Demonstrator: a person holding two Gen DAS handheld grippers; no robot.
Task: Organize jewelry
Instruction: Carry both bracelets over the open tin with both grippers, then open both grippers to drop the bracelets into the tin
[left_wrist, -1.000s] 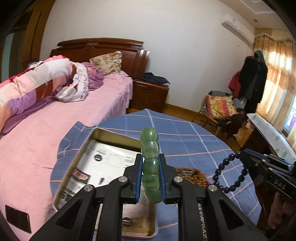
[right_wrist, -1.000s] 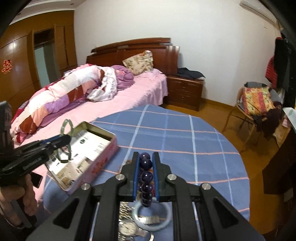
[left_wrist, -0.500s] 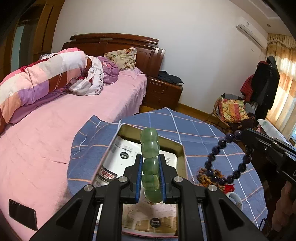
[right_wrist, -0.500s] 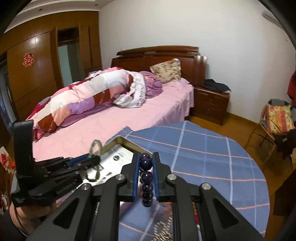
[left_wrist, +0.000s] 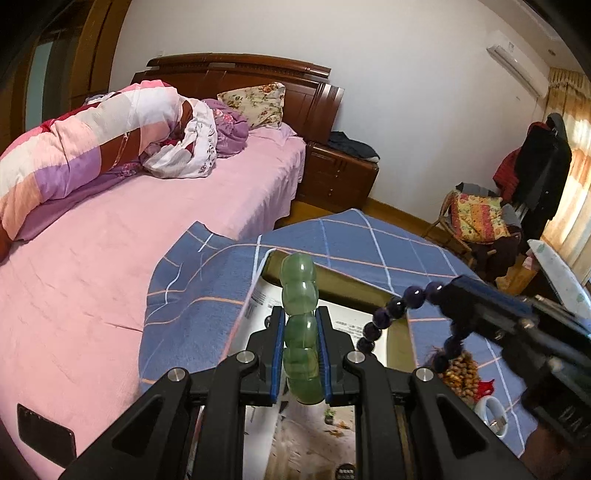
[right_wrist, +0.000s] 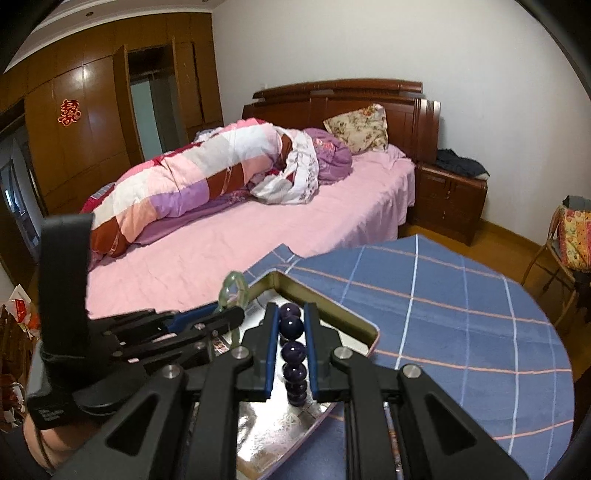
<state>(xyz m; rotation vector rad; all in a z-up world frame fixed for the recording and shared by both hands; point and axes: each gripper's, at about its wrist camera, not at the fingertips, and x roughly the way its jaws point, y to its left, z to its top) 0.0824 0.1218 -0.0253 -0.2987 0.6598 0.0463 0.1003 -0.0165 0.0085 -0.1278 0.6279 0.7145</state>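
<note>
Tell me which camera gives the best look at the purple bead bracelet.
The left wrist view. There the purple bracelet hangs as an open loop from the right gripper, over the tin box. The right wrist view shows only a short row of its beads pinched between that gripper's own fingers, with the rest hidden.

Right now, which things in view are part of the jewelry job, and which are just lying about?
Job:
- green bead bracelet, clamped in left gripper
- purple bead bracelet, clamped in right gripper
- open tin on the table
- brown beads on the tablecloth

Lying about:
- quilt
- pillow
- nightstand
- chair
</note>
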